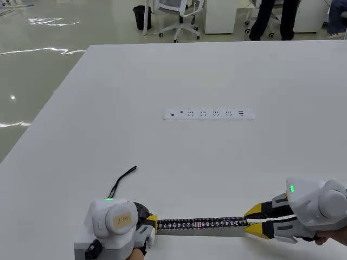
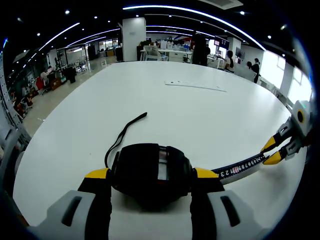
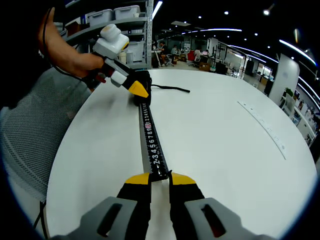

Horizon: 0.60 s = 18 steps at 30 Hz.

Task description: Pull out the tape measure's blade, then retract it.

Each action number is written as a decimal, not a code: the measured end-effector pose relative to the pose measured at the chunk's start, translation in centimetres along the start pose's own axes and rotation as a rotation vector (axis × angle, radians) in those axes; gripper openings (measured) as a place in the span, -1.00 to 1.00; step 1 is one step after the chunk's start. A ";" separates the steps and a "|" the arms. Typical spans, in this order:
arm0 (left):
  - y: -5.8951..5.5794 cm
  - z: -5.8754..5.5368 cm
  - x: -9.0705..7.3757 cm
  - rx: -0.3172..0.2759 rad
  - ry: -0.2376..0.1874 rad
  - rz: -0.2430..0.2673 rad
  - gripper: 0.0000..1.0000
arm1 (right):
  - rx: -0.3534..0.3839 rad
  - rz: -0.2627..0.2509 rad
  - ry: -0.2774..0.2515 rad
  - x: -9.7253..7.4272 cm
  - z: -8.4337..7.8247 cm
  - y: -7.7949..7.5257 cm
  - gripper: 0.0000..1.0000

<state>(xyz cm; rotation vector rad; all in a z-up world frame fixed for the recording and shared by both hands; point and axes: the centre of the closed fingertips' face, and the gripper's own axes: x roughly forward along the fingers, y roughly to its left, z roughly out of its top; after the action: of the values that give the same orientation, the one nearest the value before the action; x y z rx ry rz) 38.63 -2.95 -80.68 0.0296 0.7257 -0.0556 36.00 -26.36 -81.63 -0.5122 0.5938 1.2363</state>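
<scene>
White bench point(image 1: 217, 70) lies open beyond; along its near edge the left hand-held gripper point(image 2: 151, 175) clamps the tape measure point(image 2: 150, 162), the right hand-held gripper point(image 3: 160, 177) pinching the blade point(image 3: 150, 140) by its tip.

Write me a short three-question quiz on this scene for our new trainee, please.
1. True or false: the blade sits fully inside the tape measure case.
2. The right gripper is: A open; B shut on the blade's end; C shut on the case.
3. What holds the case on the table?
Key: 1 false, a length of blade is drawn out; 2 B; 3 the left gripper, its fingers on either side of the case.
</scene>
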 end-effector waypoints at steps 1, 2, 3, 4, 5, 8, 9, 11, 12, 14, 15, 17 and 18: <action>0.0 0.0 0.0 0.000 0.000 0.000 0.19 | -0.002 0.000 0.000 0.0 0.0 0.0 -0.75; 0.0 0.0 0.0 0.000 0.000 -0.001 0.19 | -0.001 0.001 -0.001 0.1 0.0 0.0 -0.75; 0.0 0.0 0.0 0.001 0.000 -0.001 0.19 | -0.003 0.001 -0.001 0.1 0.1 0.1 -0.75; 0.0 0.0 0.0 0.001 0.000 -0.002 0.19 | -0.003 0.003 -0.002 0.2 0.1 0.1 -0.75; 0.0 0.0 0.0 0.001 0.001 -0.002 0.19 | -0.004 0.003 -0.002 0.3 0.1 0.1 -0.75; 0.0 0.0 0.0 0.002 0.000 -0.003 0.19 | -0.003 0.007 -0.002 0.5 0.2 0.2 -0.75; 0.0 0.0 0.0 0.001 0.000 -0.003 0.19 | -0.003 0.008 -0.003 0.6 0.3 0.3 -0.75; 0.0 0.0 0.0 -0.001 -0.002 -0.004 0.19 | -0.003 0.009 -0.004 0.7 0.3 0.3 -0.74; 0.0 0.0 0.0 0.000 -0.002 -0.005 0.19 | -0.004 0.009 -0.006 0.7 0.4 0.3 -0.74; -0.1 0.0 -0.1 -0.001 -0.003 -0.006 0.19 | -0.007 0.012 -0.004 0.8 0.4 0.3 -0.74; -0.1 0.0 -0.1 0.000 -0.003 -0.006 0.19 | -0.007 0.013 -0.005 0.9 0.5 0.3 -0.74; -0.1 0.0 0.0 0.000 -0.003 -0.006 0.19 | -0.007 0.014 -0.006 1.0 0.6 0.4 -0.74; -0.1 0.0 0.0 0.001 -0.002 -0.006 0.19 | -0.007 0.014 -0.006 1.0 0.6 0.4 -0.74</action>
<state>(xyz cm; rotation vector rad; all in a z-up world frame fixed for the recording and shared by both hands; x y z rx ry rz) 38.59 -3.01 -80.68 0.0285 0.7238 -0.0618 35.94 -25.15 -81.92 -0.5105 0.5893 1.2534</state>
